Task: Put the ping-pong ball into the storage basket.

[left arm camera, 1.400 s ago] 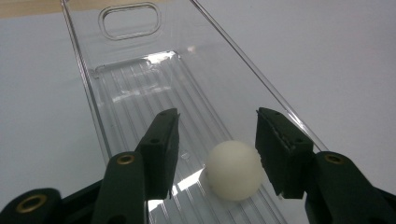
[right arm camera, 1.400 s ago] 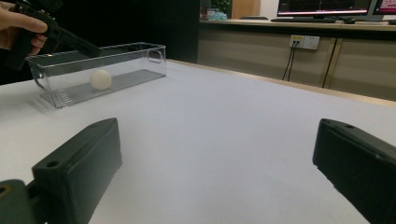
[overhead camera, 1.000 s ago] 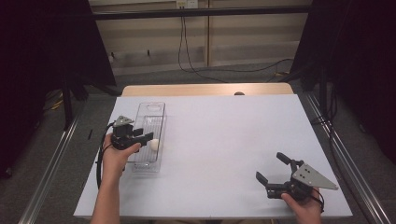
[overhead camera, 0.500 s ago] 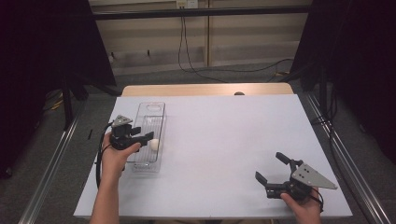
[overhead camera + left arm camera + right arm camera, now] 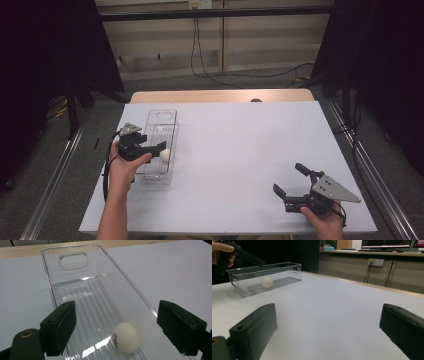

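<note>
A white desk (image 5: 240, 150) is seen from above, with a person's forearms entering from the bottom edge. At the left, the left gripper (image 5: 156, 148) is held over a clear plastic bin (image 5: 161, 122) that stands lengthwise near the desk's left side. Its jaws have just been opening and now stand apart, pressing on nothing. In the left gripper view, a white ping-pong ball (image 5: 127, 337) rests on the bin's ribbed floor, below and between the two black jaws, closer to the right one and touching neither. Beyond the ball, the bin's far end shows an oval handle cut-out. The middle of the desk is bare white surface. At the right, near the desk's front corner and well apart from the bin, the right gripper (image 5: 292, 182) is held low with its jaws wide open, holding nothing.
</note>
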Demonstrator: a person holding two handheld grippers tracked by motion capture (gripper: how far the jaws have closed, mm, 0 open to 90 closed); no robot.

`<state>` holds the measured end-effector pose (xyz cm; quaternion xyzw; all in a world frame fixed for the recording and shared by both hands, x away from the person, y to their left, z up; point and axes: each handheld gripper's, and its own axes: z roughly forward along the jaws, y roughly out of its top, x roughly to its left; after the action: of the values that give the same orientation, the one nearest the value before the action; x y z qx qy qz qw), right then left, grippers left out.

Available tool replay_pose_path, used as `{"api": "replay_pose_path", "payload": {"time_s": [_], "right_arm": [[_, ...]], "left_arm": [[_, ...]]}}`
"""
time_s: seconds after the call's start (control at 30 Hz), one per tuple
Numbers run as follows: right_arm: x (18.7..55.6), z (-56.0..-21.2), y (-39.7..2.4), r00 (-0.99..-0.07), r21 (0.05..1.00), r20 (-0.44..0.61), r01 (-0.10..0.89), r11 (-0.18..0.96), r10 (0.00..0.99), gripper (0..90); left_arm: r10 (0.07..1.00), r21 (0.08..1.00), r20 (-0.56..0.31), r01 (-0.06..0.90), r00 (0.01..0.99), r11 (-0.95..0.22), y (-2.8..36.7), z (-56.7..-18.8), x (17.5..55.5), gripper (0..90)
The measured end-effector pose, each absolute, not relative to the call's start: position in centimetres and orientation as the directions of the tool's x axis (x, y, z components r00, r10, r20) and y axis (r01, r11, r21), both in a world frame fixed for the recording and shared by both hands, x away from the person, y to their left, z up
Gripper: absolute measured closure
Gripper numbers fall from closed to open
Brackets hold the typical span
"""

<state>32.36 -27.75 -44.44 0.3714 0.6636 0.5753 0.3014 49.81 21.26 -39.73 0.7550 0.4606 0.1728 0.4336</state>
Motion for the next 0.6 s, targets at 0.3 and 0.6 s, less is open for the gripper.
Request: {"api": "replay_pose_path", "payload": {"time_s": [0.3,0.6], "right_arm": [[32.36,-44.44,-27.82,-0.545,0.987,0.023,0.145,0.067,0.838,0.8],[32.33,-44.40,-27.87,-0.544,0.988,0.022,0.141,0.065,0.839,0.8]], "left_arm": [[0.849,0.820,-0.156,0.546,0.505,-0.174,21.23,-39.66,49.82,7.7],[0.840,0.826,-0.149,0.533,0.522,-0.185,21.14,-39.51,49.59,4.5]]}}
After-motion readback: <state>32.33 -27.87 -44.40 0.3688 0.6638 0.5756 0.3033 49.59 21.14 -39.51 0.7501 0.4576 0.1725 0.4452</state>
